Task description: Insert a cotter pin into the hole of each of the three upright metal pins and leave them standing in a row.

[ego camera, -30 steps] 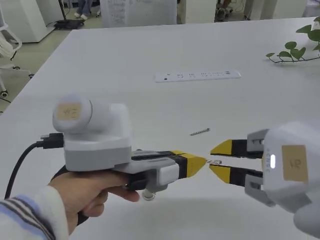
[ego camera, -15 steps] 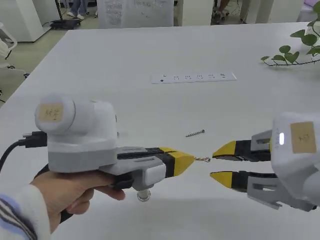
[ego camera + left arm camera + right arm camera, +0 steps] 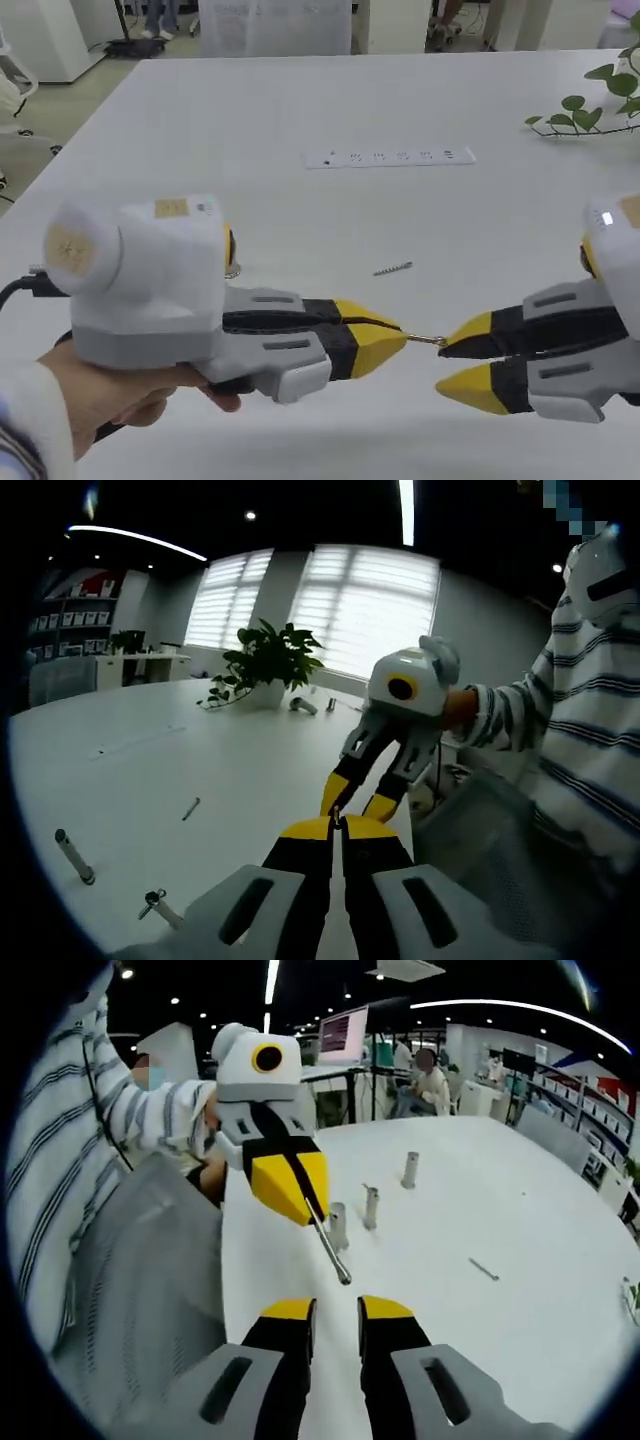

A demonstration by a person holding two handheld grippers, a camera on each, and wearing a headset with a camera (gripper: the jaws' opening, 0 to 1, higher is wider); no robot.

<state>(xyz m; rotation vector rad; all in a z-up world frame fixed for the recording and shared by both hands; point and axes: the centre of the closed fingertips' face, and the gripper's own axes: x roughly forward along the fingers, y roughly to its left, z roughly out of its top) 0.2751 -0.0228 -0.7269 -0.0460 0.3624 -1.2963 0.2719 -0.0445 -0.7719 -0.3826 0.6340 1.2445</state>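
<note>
The left gripper point(image 3: 398, 337) is clenched on a cotter pin point(image 3: 427, 340), most of it hidden between the jaws. The right gripper point(image 3: 456, 362) is released near its tip. 3 upright metal pins point(image 3: 371, 1207) stand on the table point(image 3: 480, 1190), their holes too small to make out.

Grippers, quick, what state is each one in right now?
The left gripper is shut on the cotter pin.
The right gripper is open, holding nothing.

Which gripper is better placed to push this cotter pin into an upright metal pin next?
Left, probably. The left gripper is shut on the cotter pin; the right gripper is open, gripping nothing.
</note>
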